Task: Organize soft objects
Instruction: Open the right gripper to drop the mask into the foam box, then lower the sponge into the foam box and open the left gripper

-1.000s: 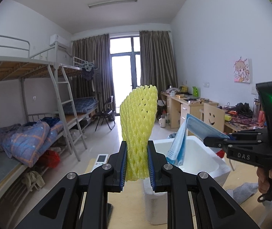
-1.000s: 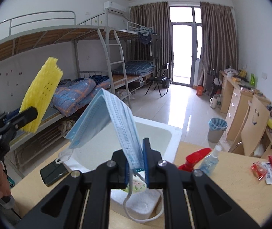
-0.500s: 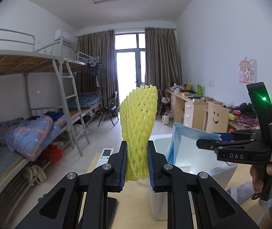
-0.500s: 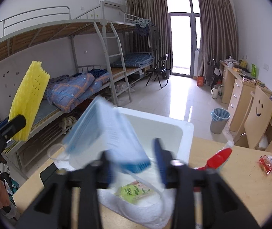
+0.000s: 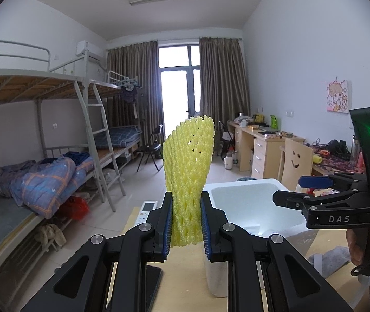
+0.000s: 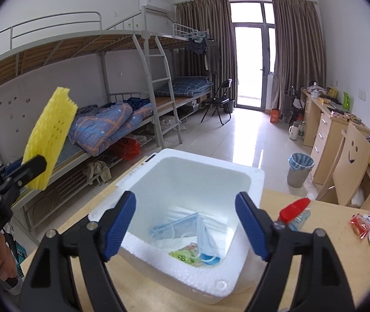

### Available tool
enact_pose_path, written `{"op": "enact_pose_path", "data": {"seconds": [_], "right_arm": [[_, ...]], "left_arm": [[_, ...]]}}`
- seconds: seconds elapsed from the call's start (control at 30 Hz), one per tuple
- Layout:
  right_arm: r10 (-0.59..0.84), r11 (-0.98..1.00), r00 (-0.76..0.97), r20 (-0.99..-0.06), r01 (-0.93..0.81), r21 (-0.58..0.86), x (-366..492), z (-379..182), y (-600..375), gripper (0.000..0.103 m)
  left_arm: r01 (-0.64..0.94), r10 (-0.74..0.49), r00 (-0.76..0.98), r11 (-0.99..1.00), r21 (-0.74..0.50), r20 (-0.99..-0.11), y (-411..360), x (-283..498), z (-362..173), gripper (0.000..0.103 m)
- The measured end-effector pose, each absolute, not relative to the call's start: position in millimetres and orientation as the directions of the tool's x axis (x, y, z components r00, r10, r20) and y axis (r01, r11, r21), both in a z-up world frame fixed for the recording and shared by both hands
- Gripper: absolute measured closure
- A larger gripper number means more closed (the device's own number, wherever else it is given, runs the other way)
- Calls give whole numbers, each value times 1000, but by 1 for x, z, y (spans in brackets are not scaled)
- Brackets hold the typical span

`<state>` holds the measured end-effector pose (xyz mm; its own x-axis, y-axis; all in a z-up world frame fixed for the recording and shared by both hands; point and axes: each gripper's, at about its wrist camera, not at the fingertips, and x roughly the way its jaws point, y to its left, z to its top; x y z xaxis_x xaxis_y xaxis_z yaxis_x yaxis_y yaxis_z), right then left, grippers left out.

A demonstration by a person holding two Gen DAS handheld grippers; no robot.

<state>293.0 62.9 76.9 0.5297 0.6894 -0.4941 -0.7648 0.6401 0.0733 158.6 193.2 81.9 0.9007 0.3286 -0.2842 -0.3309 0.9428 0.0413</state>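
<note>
Dropped from the spread right tool (image 6: 186, 223), crumpled blue mask (image 6: 185, 230) seemingly rests in foam box (image 6: 256, 179); left tool (image 5: 185, 223) pinches yellow net (image 5: 188, 176).

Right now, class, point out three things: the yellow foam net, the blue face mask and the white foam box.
yellow foam net (image 5: 188, 171): left wrist view, middle of the mesh above the fingers.
blue face mask (image 6: 182, 227): right wrist view, its pleated front.
white foam box (image 6: 256, 179): right wrist view, far right rim.

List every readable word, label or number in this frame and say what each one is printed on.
"DAS": on the body of the right gripper, seen from the left wrist.
"GenRobot.AI": on the body of the left gripper, seen from the right wrist.
Green packet in the foam box: print too small to read.
Red snack wrappers on the table: print blurred.
</note>
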Motion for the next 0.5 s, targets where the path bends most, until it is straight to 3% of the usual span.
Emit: {"op": "enact_pose_path", "data": {"seconds": [0.5], "right_arm": [[704,647,557,-441,-759,74,281,87,27,11]], "left_arm": [[-254,248,910,967,24,-332,181,180,77,82]]}}
